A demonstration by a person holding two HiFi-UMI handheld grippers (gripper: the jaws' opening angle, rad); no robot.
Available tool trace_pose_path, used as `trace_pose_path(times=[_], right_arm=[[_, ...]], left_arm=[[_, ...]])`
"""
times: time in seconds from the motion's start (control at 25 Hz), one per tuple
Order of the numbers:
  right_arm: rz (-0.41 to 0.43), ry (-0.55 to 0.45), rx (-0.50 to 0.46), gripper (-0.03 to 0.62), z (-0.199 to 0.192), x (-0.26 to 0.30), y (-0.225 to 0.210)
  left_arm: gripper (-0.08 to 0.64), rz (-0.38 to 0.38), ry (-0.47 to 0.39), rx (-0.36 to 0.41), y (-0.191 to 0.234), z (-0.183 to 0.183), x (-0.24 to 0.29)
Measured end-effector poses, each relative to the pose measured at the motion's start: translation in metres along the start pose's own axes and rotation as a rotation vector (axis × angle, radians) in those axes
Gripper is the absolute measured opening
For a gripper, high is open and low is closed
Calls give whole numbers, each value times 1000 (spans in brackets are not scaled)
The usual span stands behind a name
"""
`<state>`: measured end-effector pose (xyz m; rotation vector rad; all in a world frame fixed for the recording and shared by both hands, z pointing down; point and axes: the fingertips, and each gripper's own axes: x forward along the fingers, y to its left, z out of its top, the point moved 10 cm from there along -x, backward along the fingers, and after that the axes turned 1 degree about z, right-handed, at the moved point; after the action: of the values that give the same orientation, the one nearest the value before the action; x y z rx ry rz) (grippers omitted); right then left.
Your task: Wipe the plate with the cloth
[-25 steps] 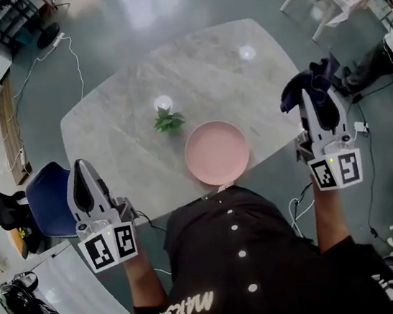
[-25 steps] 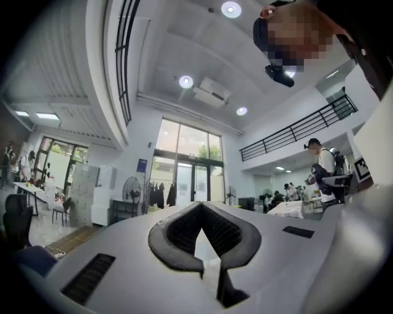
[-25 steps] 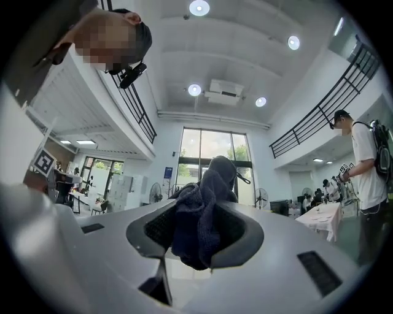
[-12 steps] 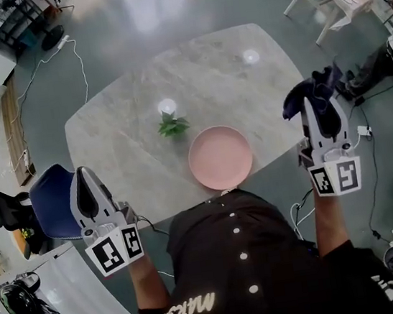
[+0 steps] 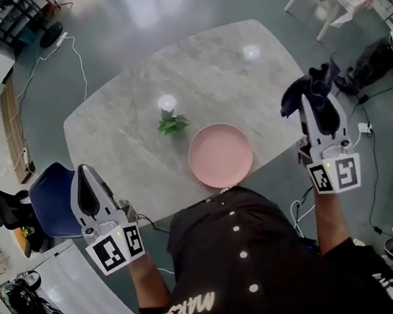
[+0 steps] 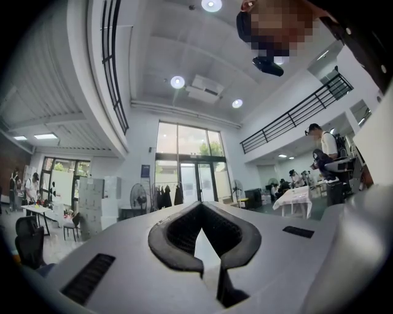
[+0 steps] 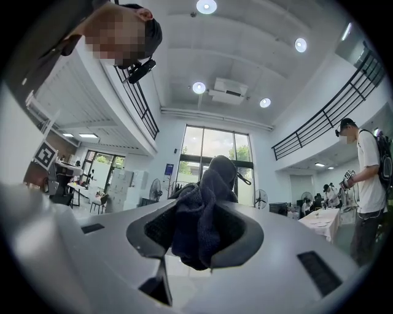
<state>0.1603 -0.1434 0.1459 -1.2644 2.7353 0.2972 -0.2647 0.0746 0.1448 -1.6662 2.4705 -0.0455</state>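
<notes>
A dark blue cloth (image 7: 198,228), crumpled and fuzzy, is pinched between the jaws of the right gripper (image 5: 317,101), just past the right edge of the table (image 5: 120,127). The round pink plate (image 5: 219,155) is set near the table's front edge, its face bare, close to a small plant (image 5: 171,124). The left gripper (image 5: 85,178) is seen with jaws pressed together, nothing between them.

We see a plain salmon-pink plate (image 5: 219,155) at the near edge of a pale grey marble tabletop (image 5: 119,120) with faint beige veins. The cloth (image 7: 199,221) is dark navy, almost black. The left gripper (image 5: 86,177) and the right gripper (image 5: 317,99) are light grey with black pads (image 6: 169,245), each bearing black-and-white square markers. The small plant (image 5: 172,125) is green, the chair (image 5: 47,202) deep blue, and the floor (image 5: 126,17) glossy grey-green.
</notes>
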Motion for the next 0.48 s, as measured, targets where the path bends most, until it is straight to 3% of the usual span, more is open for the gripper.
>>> trace_pose_path(times=[0.48], right_arm=[[19, 2, -2, 137, -1, 6, -2]], left_arm=[[17, 1, 14, 0, -2, 0, 0]])
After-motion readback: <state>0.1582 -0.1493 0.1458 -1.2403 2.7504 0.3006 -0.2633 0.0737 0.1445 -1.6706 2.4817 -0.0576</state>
